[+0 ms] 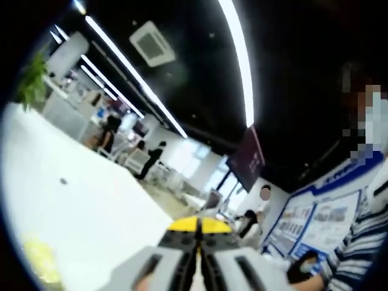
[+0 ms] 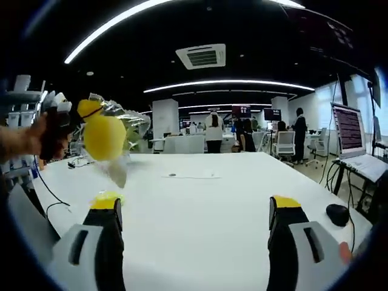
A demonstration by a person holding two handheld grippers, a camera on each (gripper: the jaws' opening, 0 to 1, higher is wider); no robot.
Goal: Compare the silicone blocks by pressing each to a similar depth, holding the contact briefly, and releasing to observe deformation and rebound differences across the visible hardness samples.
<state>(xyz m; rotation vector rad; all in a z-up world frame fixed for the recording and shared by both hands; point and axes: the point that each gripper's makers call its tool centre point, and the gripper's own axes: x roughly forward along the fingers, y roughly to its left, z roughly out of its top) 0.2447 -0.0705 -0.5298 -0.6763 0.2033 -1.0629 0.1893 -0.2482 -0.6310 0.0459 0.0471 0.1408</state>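
Observation:
A yellow silicone block (image 2: 104,136) hangs in a clear plastic bag (image 2: 124,118) above the left part of the white table (image 2: 200,200). A hand holds my left gripper (image 2: 85,110) there, and the bag hangs from its yellow tips. In the left gripper view the left gripper (image 1: 199,225) has its jaws pressed together, and no block shows between them. A second yellowish block (image 2: 107,196) lies on the table just beyond my right gripper's left jaw; it is a blurred yellow patch (image 1: 39,260) in the left gripper view. My right gripper (image 2: 197,206) stands wide open over the table, holding nothing.
A monitor (image 2: 354,130) and a dark mouse (image 2: 337,213) sit at the table's right edge. A cable (image 2: 54,194) runs along its left side. A person in a striped sleeve (image 1: 357,248) is close on the right. People and office chairs stand far behind the table.

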